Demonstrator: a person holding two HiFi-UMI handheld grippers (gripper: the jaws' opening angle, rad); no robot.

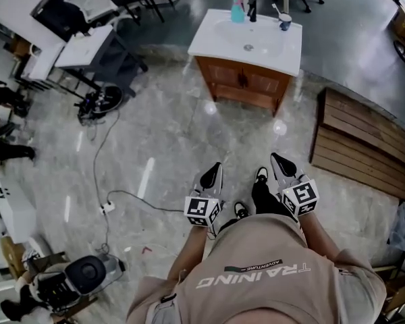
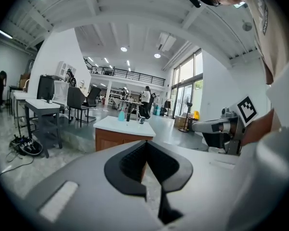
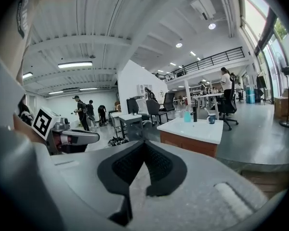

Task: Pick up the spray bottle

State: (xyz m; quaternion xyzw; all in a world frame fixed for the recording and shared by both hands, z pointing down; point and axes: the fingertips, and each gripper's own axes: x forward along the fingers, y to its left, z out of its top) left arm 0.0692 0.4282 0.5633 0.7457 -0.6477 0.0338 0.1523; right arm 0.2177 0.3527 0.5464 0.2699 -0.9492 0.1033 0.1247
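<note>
A light blue spray bottle (image 1: 237, 10) stands at the back of a white sink top (image 1: 216, 40) on a wooden cabinet, far ahead across the floor. Beside it are a black faucet (image 1: 252, 9) and a cup (image 1: 284, 21). The bottle shows small in the left gripper view (image 2: 121, 115) and the right gripper view (image 3: 187, 116). My left gripper (image 1: 216, 165) and right gripper (image 1: 275, 156) are held side by side close to my body, pointing toward the sink. In their own views the left gripper (image 2: 145, 142) and the right gripper (image 3: 144, 141) have jaws meeting at the tips, with nothing between them.
A wooden slatted platform (image 1: 364, 147) lies on the floor right of the cabinet. A cable and power strip (image 1: 108, 206) run across the floor at left. Desks and chairs (image 1: 81, 46) stand at back left, a black and grey machine (image 1: 88, 272) at bottom left. People stand in the distance (image 3: 82, 112).
</note>
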